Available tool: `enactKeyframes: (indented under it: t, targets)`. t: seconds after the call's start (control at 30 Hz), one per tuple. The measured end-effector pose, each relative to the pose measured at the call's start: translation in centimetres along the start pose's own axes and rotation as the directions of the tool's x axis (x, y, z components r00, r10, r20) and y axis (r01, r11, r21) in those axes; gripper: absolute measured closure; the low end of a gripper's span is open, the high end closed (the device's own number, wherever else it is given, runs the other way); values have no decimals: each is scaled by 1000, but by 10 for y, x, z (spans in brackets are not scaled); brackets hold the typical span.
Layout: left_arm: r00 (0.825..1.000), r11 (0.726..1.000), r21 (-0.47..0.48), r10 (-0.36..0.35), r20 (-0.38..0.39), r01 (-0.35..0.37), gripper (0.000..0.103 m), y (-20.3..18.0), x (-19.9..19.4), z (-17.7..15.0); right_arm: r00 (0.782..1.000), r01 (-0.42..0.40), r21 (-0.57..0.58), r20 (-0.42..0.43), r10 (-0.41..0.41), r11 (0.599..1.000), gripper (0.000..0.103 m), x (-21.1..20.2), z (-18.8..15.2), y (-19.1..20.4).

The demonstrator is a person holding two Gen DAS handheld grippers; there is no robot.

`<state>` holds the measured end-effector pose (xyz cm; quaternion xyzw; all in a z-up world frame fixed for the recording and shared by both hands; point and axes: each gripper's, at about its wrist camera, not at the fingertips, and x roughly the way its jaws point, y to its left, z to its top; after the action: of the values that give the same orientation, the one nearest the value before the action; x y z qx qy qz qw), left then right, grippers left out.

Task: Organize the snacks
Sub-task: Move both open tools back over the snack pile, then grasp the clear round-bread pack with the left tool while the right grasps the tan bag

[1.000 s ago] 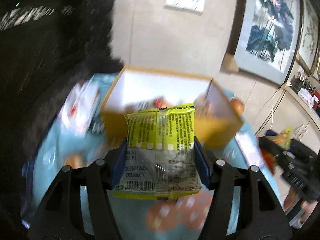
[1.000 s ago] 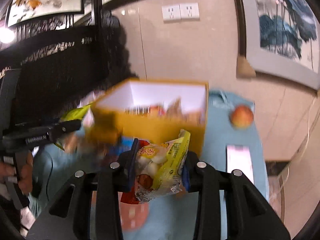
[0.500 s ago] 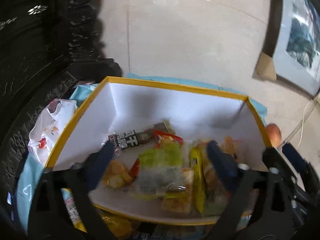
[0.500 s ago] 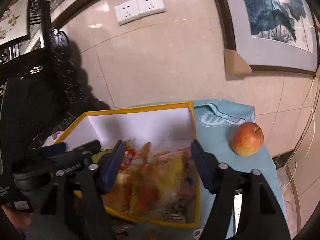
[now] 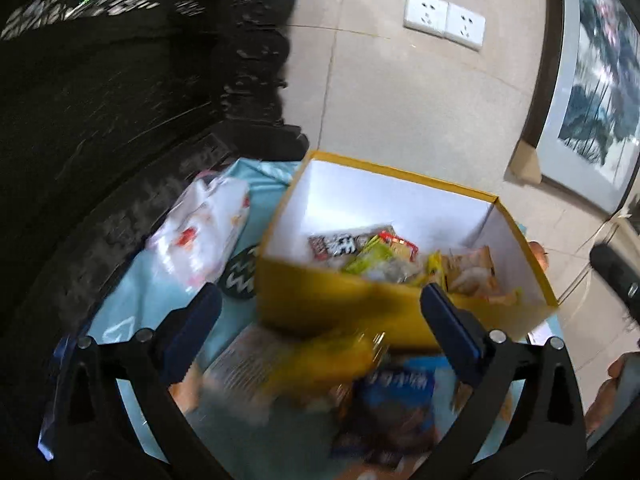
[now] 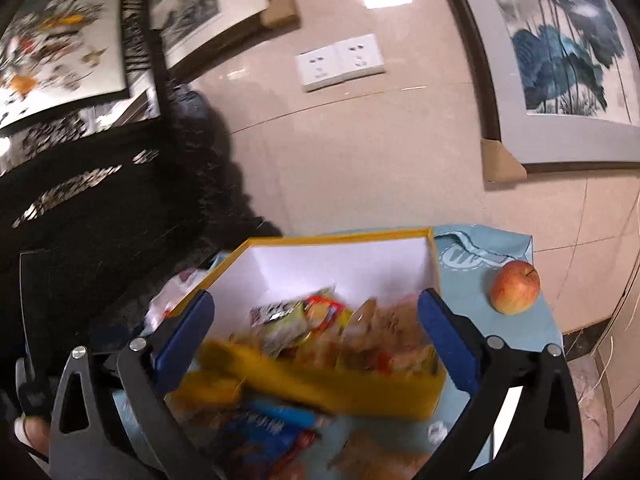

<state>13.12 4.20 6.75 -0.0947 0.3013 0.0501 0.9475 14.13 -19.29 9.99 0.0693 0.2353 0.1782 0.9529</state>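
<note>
Snack packets (image 6: 320,328) lie in the box (image 6: 344,264) mid-table, more packets (image 5: 384,408) before it, an apple (image 6: 515,287) by the table's right edge.

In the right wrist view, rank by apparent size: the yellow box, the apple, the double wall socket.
1. Yellow box, by far the largest.
2. Double wall socket.
3. Apple, smallest, though it sits nearer the camera than the socket, so this says little about true size.
</note>
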Motion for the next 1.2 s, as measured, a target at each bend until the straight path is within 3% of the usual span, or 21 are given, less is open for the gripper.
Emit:
enactKeyframes:
  t: [0.13,0.2,0.4,0.5,0.57,0.63,0.73,0.9,1.2]
  targets:
    - [996,993,-83,-90,-2,90,2,29,-25,-17,999,26,-26,-30,-27,999,1,-19,-23,6]
    - [996,992,-88,-90,-18,88,2,36,-31,-27,998,21,10,-63,-20,1000,1,-22,-38,1]
    - [995,997,-74,-37,-89,30,2,47,-20,-53,989,-19,148,-141,40,989,1,-13,-78,-20]
    - [993,1000,-16,24,-113,-26,2,44,-8,-64,984,-55,205,-156,89,977,1,-2,-95,-32]
    - [987,995,38,98,-127,-93,2,40,8,-72,972,-7,256,-224,66,967,1,6,-99,-40]
    - [979,987,74,153,-138,-144,2,39,25,-78,971,-41,328,-208,114,944,1,6,-101,-48]
    - [965,975,114,208,-157,-191,2,40,46,-84,973,-32,335,-205,106,942,1,3,-101,-50]
    - [958,968,112,242,-158,-226,2,46,61,-85,969,-49,337,-212,127,940,1,6,-104,-47]
    - [978,983,-33,176,-114,-181,2,64,39,-82,956,-1,363,-273,107,932,1,21,-115,-53]
